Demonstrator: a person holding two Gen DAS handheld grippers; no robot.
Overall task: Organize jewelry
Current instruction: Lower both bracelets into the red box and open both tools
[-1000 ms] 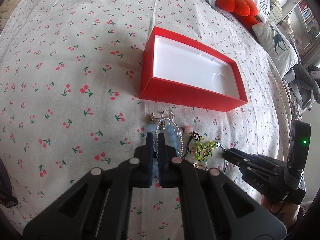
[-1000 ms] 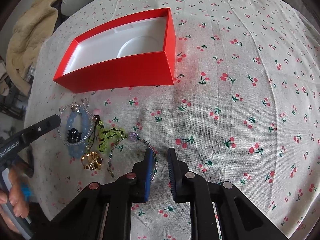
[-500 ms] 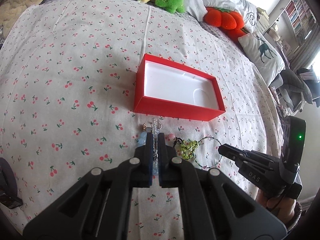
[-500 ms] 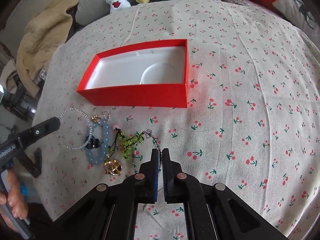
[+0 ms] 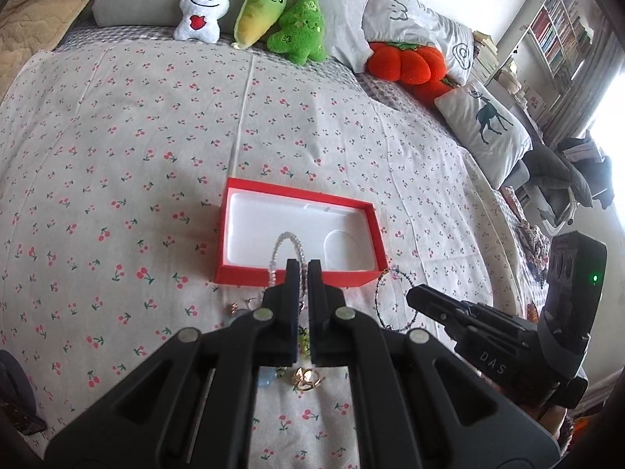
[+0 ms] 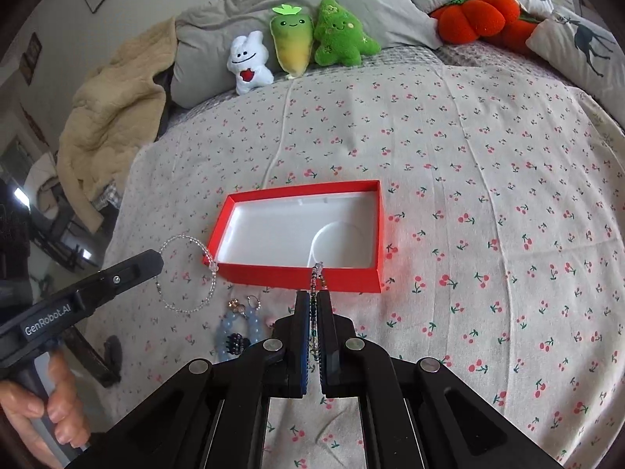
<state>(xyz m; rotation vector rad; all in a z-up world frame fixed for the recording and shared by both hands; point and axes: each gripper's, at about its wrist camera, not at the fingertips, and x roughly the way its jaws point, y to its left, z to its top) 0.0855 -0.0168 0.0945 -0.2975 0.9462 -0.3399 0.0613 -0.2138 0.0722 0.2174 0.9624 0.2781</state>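
An open red box (image 5: 297, 273) (image 6: 300, 277) with a white lining lies on the cherry-print bedspread. My left gripper (image 5: 304, 269) is shut on a clear beaded bracelet (image 5: 288, 240) (image 6: 187, 273) and holds it in the air in front of the box. My right gripper (image 6: 315, 301) is shut on a dark multicolour beaded bracelet (image 6: 316, 273) (image 5: 390, 301), also lifted near the box's front wall. On the bed below lie a light blue bead bracelet (image 6: 254, 322), a black hair claw (image 6: 236, 342), earrings (image 6: 236, 305), green beads (image 5: 302, 342) and a gold piece (image 5: 306, 377).
Plush toys (image 6: 297, 43) and pillows (image 5: 484, 121) line the far edge of the bed. A beige blanket (image 6: 113, 117) hangs at the left. A dark object (image 5: 15, 398) sits at the bed's left edge.
Both grippers have risen away from the bed with their bracelets. The right gripper went from open to shut on the dark beaded bracelet. The box looks smaller and farther below.
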